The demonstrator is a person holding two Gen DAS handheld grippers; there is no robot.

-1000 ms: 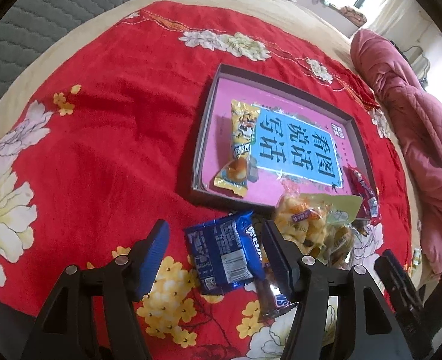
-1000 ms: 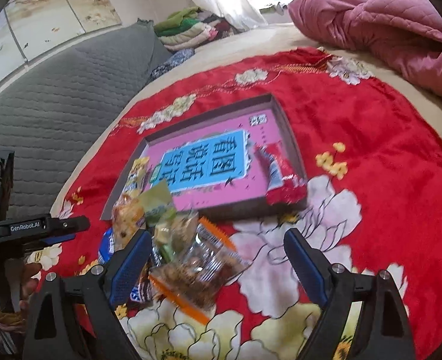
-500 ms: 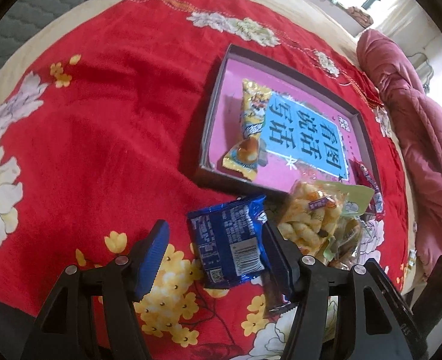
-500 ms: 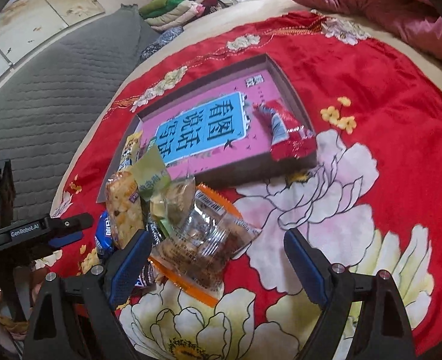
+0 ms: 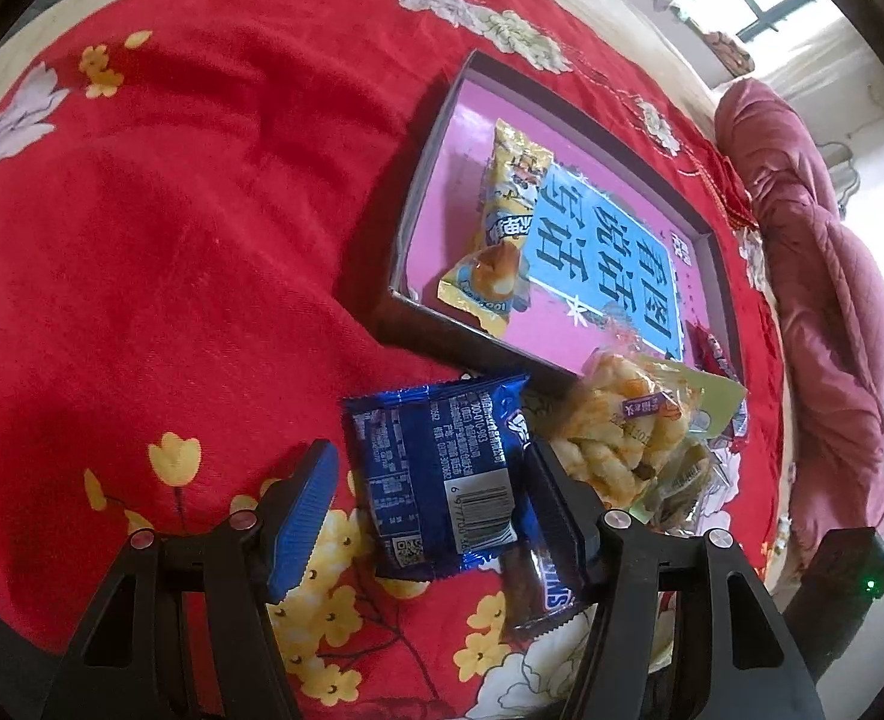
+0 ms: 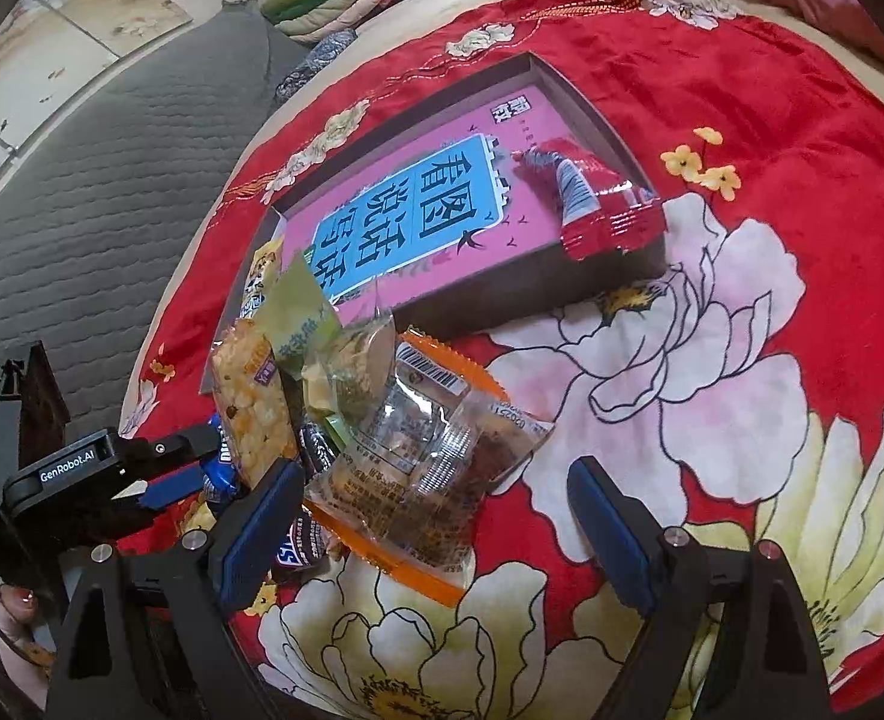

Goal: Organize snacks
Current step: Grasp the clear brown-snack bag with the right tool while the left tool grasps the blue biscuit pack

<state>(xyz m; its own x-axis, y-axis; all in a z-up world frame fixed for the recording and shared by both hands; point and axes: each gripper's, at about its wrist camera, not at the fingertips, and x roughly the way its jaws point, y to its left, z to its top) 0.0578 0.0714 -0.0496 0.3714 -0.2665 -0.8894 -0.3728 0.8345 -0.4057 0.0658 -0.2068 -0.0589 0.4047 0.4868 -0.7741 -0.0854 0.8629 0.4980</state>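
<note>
Evidently both tools are set to grab: the left gripper (image 5: 427, 501) straddles the blue packet (image 5: 442, 474), jaws spread; the right gripper (image 6: 436, 525) gapes around the clear bag (image 6: 418, 456). The box (image 5: 424, 180) sits at twelve o'clock.

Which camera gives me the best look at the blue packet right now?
Left wrist. The blue packet lies flat and nearly whole between the open left claw, barcode up. In the right wrist view only a sliver of it peeks out behind the puffed-snack bag and the left claw.
</note>
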